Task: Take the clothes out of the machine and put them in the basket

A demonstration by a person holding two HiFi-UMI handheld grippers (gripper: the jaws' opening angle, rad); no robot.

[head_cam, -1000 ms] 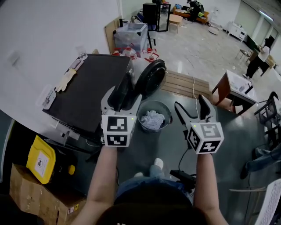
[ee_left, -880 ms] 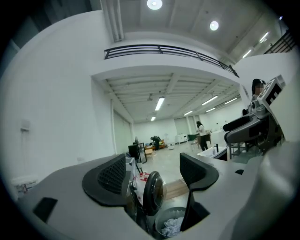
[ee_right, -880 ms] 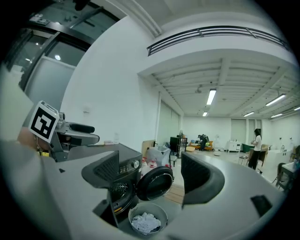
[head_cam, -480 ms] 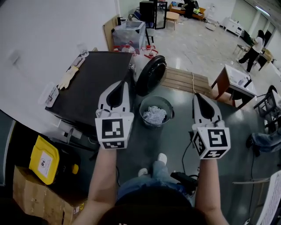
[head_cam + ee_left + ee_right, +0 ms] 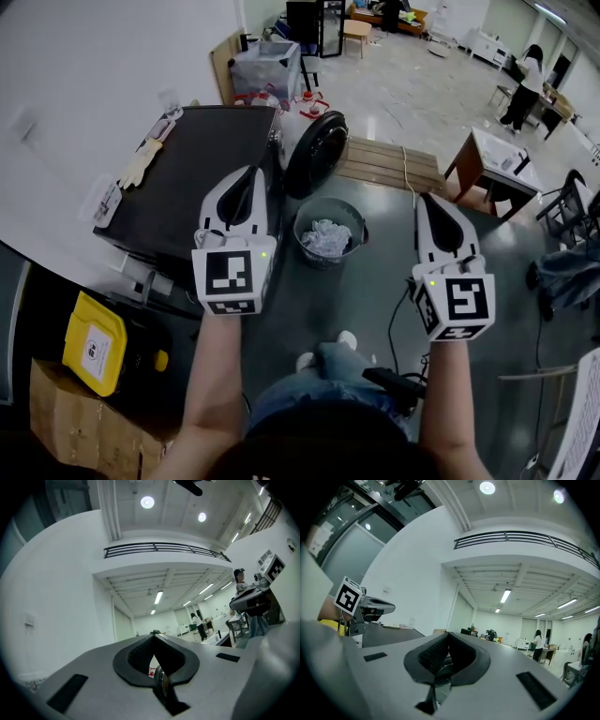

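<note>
While one basket (image 5: pixel 328 200) stands by one machine (image 5: pixel 187 178), my left gripper (image 5: pixel 253 176) and right gripper (image 5: pixel 429 200) point forward, side by side. Both have jaws pressed together, empty.

A second ago both sets of jaws stood spread. Now the left hand-held gripper (image 5: pixel 252 175) and the right hand-held gripper (image 5: pixel 427 199) are each pinched to a point, with nothing between them. Both have lifted and drawn back. The left tip has come off the machine's (image 5: pixel 187 187) opening and lies against its dark top, and the right sits further from the basket (image 5: pixel 359 225).
</note>
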